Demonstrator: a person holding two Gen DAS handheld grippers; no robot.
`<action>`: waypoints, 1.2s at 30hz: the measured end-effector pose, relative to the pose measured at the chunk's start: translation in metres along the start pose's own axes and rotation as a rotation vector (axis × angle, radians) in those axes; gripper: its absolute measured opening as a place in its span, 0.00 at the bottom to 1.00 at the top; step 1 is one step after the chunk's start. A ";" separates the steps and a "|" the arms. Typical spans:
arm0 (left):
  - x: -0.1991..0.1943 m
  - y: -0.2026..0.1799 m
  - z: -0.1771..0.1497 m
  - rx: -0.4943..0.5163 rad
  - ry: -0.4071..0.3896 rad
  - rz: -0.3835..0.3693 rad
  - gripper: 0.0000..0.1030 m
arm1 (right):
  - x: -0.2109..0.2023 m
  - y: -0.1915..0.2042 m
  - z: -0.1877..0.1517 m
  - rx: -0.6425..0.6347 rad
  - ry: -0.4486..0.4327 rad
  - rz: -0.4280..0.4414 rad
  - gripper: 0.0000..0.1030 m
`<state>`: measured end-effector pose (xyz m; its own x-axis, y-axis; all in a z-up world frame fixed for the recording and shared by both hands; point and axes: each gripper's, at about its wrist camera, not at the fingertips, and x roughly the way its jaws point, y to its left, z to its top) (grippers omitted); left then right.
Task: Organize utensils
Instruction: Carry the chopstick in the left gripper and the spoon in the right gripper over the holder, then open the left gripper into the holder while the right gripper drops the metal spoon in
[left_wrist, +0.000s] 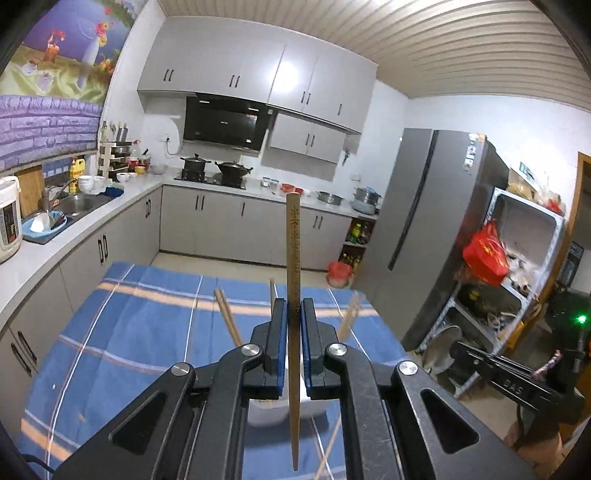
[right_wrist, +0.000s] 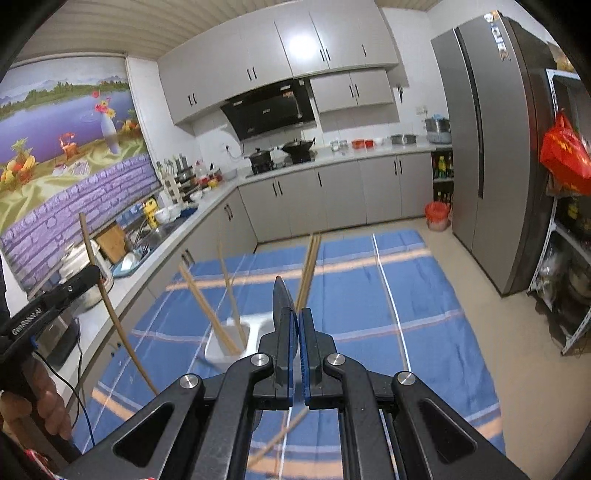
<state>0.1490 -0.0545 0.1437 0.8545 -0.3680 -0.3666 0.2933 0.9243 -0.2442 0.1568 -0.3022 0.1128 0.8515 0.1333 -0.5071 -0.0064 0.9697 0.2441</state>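
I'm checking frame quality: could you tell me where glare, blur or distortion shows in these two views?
Left wrist view: ceiling-light glare on an upper cabinet door, fisheye bending of the countertop, held chopstick sharp. Right wrist view: similar glare on a cabinet, white holder slightly motion-blurred.

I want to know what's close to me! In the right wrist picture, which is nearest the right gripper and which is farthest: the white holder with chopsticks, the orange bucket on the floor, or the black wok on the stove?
1. White holder: just ahead, slightly left of the right gripper, on the blue cloth.
2. Orange bucket: on the floor beyond the cloth, to the right.
3. Black wok: on the stove at the far wall.
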 end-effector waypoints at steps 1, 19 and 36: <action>0.007 0.000 0.004 0.000 0.001 0.001 0.07 | 0.005 0.002 0.007 -0.006 -0.011 -0.012 0.04; 0.143 0.003 -0.008 0.120 0.061 0.066 0.07 | 0.119 -0.007 0.015 0.015 0.087 -0.097 0.04; 0.110 0.014 -0.012 0.057 0.037 0.080 0.52 | 0.114 -0.009 0.001 0.016 0.117 -0.064 0.38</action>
<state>0.2422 -0.0831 0.0895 0.8602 -0.2948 -0.4161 0.2490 0.9549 -0.1619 0.2543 -0.2957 0.0539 0.7828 0.0948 -0.6150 0.0552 0.9739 0.2203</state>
